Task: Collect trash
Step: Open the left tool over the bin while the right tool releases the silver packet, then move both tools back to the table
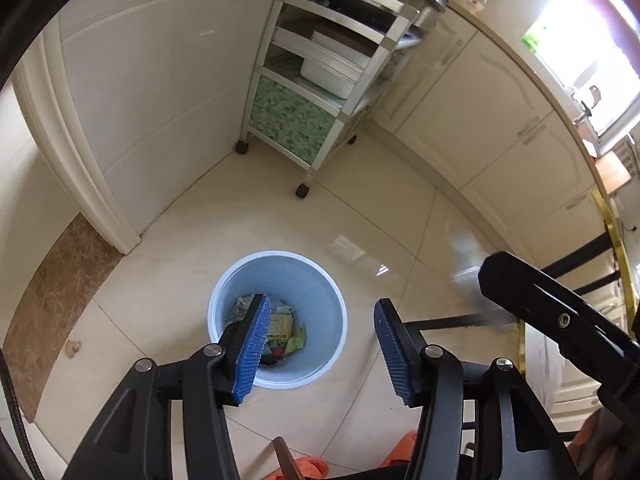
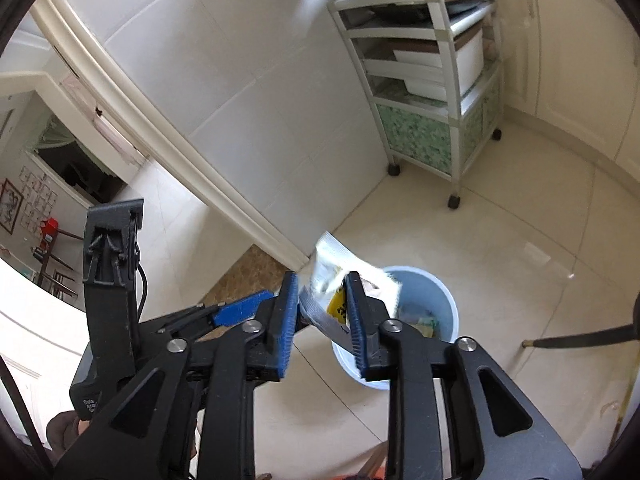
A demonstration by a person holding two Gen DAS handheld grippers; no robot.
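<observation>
We see open floor (image 1: 400,216) around the blue bin (image 1: 324,292); the wheeled rack (image 1: 304,120) stands well apart, by the wall.

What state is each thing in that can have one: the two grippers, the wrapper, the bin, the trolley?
Left gripper: open, empty, above the bin.
Right gripper: part open, wrapper between its pads.
Wrapper: crumpled, blurred, not yet in the bin.
Blue bin: upright, lidless, trash inside.
Trolley: upright, on castors.

Light blue round bin (image 1: 320,304) upright on the tile floor, open top, white rim. Inside at the bottom: crumpled wrappers (image 1: 286,330), yellow and green. One more white-and-yellow wrapper (image 2: 334,280), blurred, sits above the bin's near rim.
</observation>
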